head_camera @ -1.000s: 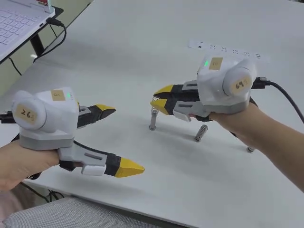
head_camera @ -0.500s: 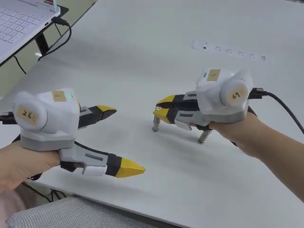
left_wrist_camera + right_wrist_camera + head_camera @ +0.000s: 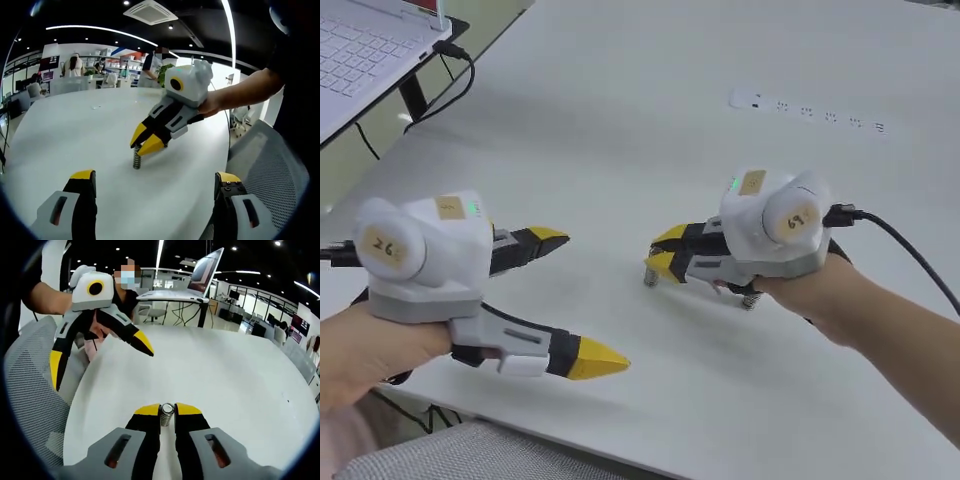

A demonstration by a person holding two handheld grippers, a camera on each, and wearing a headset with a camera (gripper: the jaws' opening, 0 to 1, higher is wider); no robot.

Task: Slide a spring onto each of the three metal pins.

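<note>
**Spring goes onto pin.** On a wide white surface [image 3: 620, 120], a person works a handheld gripper in each hand to seat springs on metal pins. The left gripper [image 3: 590, 298] hangs idle well to the left of the spring in play and nearer the person, its jaws spread wide and holding nothing. The right gripper [image 3: 662, 250] comes in from the right of that spring [image 3: 650, 276], low over the surface. Its yellow-tipped jaws are drawn almost together and pinch the upper coils; the right gripper view shows the spring's top caught between the two tips. The spring stands upright on the surface, and the pin it rides on cannot be told apart from the coils. A second spring [image 3: 751, 298] stands just right of the first, beneath the right gripper's body, and seems already seated; any third pin is hidden.

Judged from this, the step in hand is pressing this spring fully down its pin. The next move appears to call for a straight downward push that keeps the coil in line with the pin. The jaws would then release and lift clear without tugging the spring off. Whatever pin remains bare would follow.
</note>
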